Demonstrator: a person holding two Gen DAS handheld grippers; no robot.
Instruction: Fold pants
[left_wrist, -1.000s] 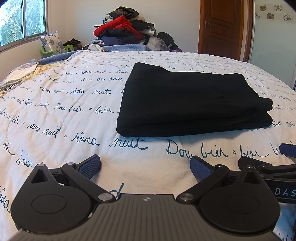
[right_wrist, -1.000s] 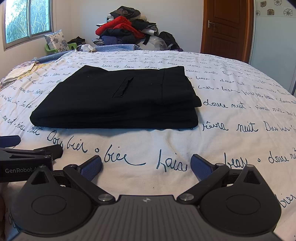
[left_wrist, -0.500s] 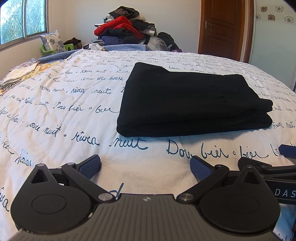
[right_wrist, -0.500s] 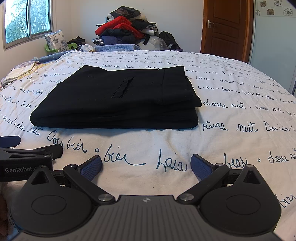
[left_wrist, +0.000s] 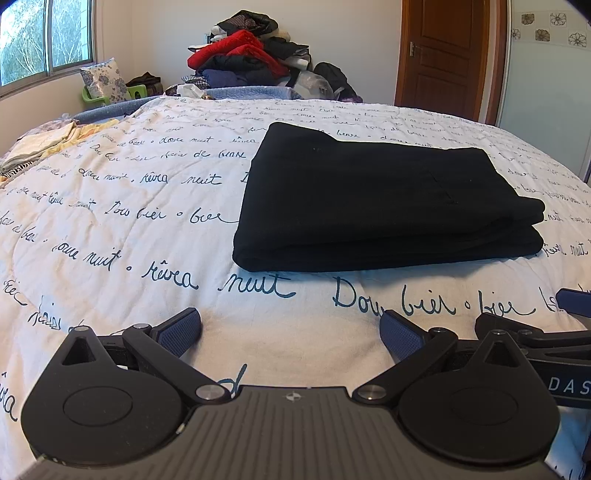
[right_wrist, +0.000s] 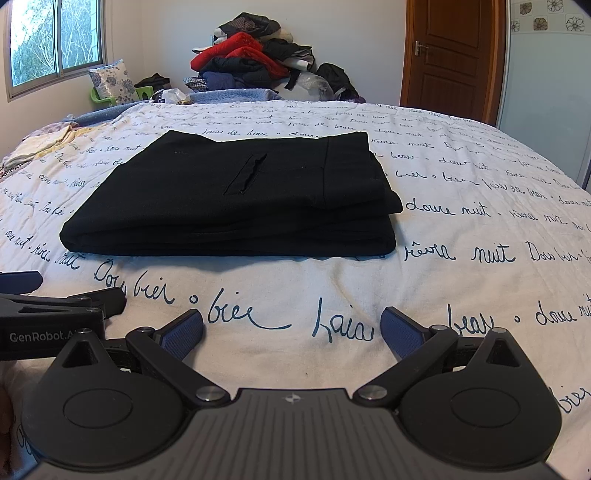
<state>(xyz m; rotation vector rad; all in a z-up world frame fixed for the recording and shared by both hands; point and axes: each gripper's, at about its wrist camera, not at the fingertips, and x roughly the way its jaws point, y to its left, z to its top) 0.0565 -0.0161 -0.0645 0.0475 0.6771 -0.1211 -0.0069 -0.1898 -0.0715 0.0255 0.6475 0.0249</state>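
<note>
Black pants (left_wrist: 376, 206) lie folded into a flat rectangle of stacked layers on the white bedspread (left_wrist: 122, 229). In the right wrist view the same pants (right_wrist: 240, 199) show a slit pocket on top. My left gripper (left_wrist: 290, 332) rests low on the bedspread, short of the pants' near edge, open with nothing between its blue pads. My right gripper (right_wrist: 291, 330) sits beside it, also open and empty, well clear of the pants. Each gripper's tip shows at the edge of the other's view.
A heap of clothes (left_wrist: 255, 55) is piled past the far end of the bed. Folded light fabrics (left_wrist: 44, 144) lie at the left edge. A window (left_wrist: 44, 40) is on the left wall, a wooden door (left_wrist: 443, 55) at the back right.
</note>
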